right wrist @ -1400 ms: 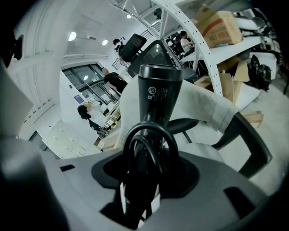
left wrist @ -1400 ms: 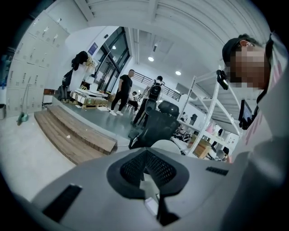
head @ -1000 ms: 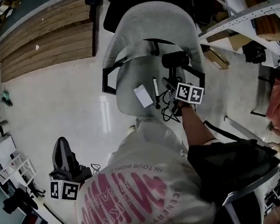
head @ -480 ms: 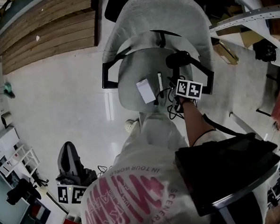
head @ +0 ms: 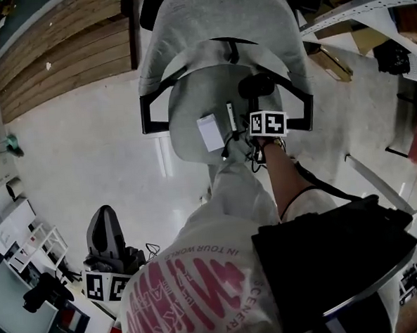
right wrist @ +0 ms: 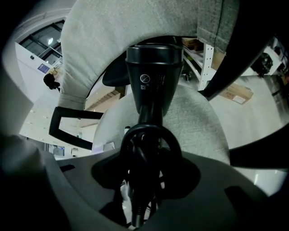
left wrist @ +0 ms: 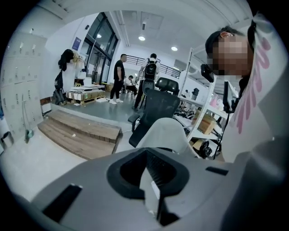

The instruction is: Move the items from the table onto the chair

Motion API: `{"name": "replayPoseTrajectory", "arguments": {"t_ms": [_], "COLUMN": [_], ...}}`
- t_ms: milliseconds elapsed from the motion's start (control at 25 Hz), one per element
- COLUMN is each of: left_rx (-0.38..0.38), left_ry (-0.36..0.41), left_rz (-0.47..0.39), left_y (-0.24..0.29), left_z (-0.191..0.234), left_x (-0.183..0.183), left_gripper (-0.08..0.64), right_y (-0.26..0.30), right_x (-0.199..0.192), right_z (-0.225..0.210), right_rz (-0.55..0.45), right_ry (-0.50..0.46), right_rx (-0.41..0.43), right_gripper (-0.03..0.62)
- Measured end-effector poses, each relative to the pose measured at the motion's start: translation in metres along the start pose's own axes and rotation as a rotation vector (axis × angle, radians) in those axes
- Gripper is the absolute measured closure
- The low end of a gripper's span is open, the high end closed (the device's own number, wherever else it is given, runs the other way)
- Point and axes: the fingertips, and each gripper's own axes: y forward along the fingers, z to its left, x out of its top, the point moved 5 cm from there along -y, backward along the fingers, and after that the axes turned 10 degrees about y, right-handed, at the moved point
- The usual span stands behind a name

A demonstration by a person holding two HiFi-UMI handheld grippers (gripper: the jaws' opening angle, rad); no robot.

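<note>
A grey office chair [head: 190,100] stands ahead of me; in the right gripper view its seat [right wrist: 203,122] fills the background. On the seat lie a white box [head: 208,132] and a marker pen [head: 229,116]. My right gripper [head: 256,106] is over the seat's right side, shut on a black hair dryer [head: 256,87]. In its own view the right gripper [right wrist: 144,151] clamps the handle and bundled cord, and the dryer head [right wrist: 153,67] points away towards the backrest. My left gripper [head: 106,239] hangs low at the left, far from the chair. In its own view the left gripper [left wrist: 148,167] has its jaws together, holding nothing.
A wooden platform [head: 60,44] lies at the far left on the pale floor. Metal shelving [head: 368,12] and a cardboard box [head: 329,63] stand right of the chair. The chair's black armrests [head: 152,113] flank the seat. A black chair [left wrist: 156,106] and people [left wrist: 118,76] are farther off.
My right gripper has sunk towards the seat with the hair dryer and tipped more steeply down. The left gripper has drifted a little sideways. Box and pen have not moved.
</note>
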Motion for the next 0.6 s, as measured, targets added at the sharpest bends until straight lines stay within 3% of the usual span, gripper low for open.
{"name": "replayPoseTrajectory", "arguments": {"t_ms": [320,600], "left_rx": [-0.003,-0.056], "left_ry": [-0.003,0.010], "left_rz": [0.021,-0.027], "left_y": [-0.010,-0.013], "left_z": [0.003,0.000], "left_x": [-0.013,-0.021], "left_gripper": [0.551,0.551], "right_y": [0.016,0.013], "right_x": [-0.011,-0.037], "right_z": [0.002,0.000], "right_rz": [0.069,0.140], "right_ry": [0.000,0.038], "right_rx": [0.000,0.048], "right_gripper": [0.367,0.296]}}
